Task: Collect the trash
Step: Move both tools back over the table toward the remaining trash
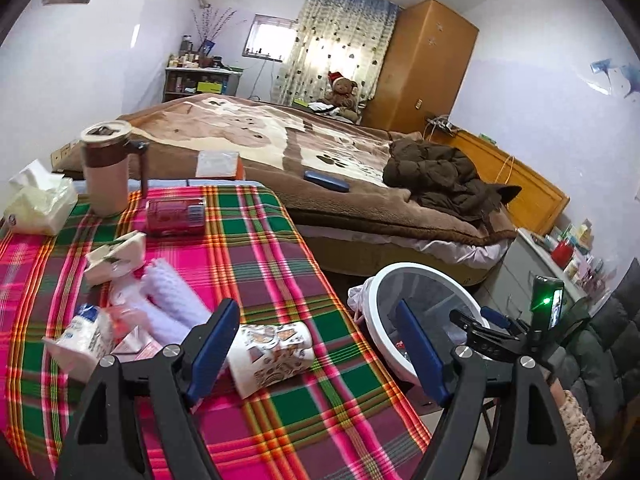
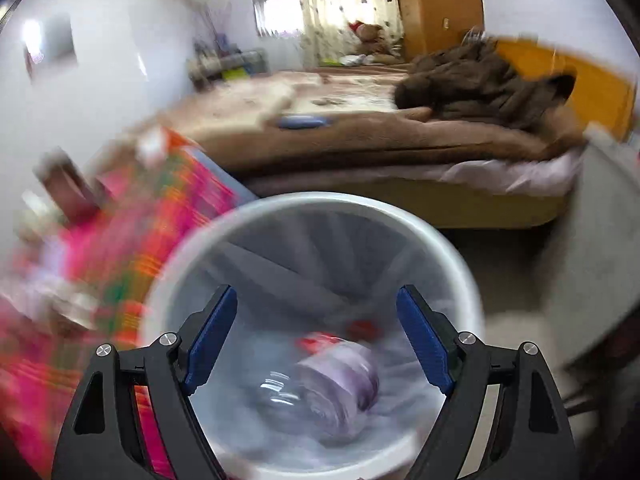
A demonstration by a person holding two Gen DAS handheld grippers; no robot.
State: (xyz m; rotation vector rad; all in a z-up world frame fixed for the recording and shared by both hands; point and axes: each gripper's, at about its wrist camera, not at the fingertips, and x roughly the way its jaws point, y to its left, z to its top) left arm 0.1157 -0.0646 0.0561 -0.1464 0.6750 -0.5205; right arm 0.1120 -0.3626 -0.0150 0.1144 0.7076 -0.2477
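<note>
My left gripper (image 1: pixel 320 344) stands open over the near edge of the plaid-covered table (image 1: pixel 248 248), with nothing pressed between its blue pads. Just beyond its left finger a patterned paper cup (image 1: pixel 272 352) lies on its side. Further left lie white foam nets (image 1: pixel 168 300), small cartons (image 1: pixel 116 256) and a wrapper pile (image 1: pixel 88 336); a red can (image 1: pixel 174 216) lies behind them. The white bin (image 1: pixel 380 280) stands right of the table. My right gripper (image 2: pixel 320 340) hangs open and empty above the bin (image 2: pixel 256 208). In the bin's liner lies a plastic bottle (image 2: pixel 332 384). The right wrist view is blurred.
A tall lidded mug (image 1: pixel 106 168) and a tissue pack (image 1: pixel 38 204) stand at the table's far left. Behind is a bed (image 1: pixel 304 148) with a brown jacket (image 1: pixel 436 176) and a blue case (image 1: pixel 326 180). A dark sofa (image 1: pixel 600 320) and a sleeve (image 1: pixel 576 432) are at right.
</note>
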